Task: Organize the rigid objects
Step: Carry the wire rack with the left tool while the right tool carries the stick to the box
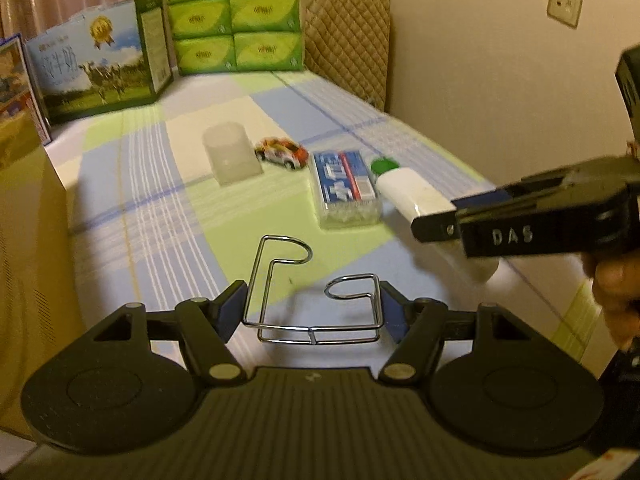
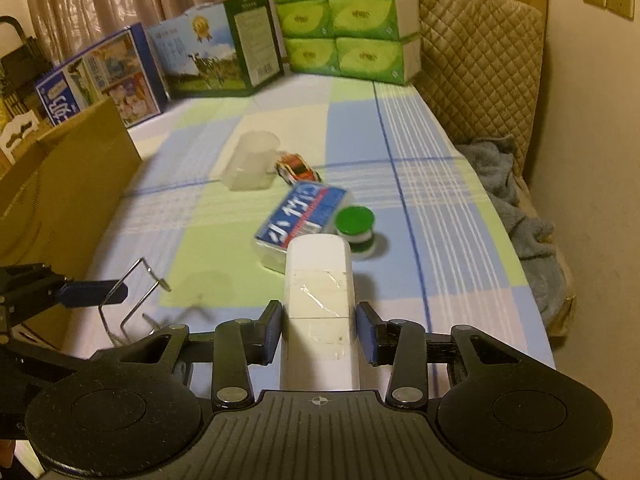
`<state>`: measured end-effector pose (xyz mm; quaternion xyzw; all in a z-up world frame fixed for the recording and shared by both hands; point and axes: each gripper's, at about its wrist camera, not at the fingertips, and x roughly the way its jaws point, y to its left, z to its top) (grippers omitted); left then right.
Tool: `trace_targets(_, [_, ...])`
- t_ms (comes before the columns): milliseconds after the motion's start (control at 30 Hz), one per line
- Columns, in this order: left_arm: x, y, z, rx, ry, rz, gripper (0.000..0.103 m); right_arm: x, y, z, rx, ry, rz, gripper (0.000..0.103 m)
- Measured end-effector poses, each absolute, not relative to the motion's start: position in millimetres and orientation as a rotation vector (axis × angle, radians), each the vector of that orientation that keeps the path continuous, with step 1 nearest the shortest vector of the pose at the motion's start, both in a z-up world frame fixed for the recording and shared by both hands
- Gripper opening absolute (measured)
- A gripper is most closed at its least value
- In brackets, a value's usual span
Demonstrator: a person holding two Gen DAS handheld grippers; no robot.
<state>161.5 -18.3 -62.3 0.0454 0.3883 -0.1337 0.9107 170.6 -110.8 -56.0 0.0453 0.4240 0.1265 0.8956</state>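
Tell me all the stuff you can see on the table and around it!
bent silver wire rack: 1, silver, held in the left gripper
white plastic block: 1, white, held in the right gripper
blue-labelled clear plastic box: 1, blue and clear, mid-table
green-lidded round jar: 1, green and white, beside that box
orange and white toy car: 1, next to the cup
frosted plastic cup: 1, translucent, mid-table
green tissue packs: stack, far end
cow-picture milk carton: 1, far left
brown cardboard box: 1, left edge
left gripper: 1, black
right gripper: 1, black

Left hand-held gripper (image 1: pixel 312 306) and right hand-held gripper (image 2: pixel 318 328) each clamp something, held level.
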Motion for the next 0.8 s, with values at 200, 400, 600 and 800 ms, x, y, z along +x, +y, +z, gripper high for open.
trace_targets(200, [149, -3, -22, 0.103, 0.74, -0.239, 0.065, 159, -96, -23, 0.137, 0.825, 0.292, 0.037])
trace_targets(400, [133, 37, 23, 0.102, 0.688, -0.171, 0.065, 149, -66, 21, 0.137, 0.765, 0.368, 0.037])
trace_targets(600, [111, 101, 66, 0.092, 0.649, -0.065, 0.065, 147, -14, 61, 0.129, 0.726, 0.493, 0.037])
trace_targets(800, [89, 170, 79, 0.114, 0.662, 0.062, 0.065, 143, 55, 80, 0.092, 0.717, 0.62, 0.037])
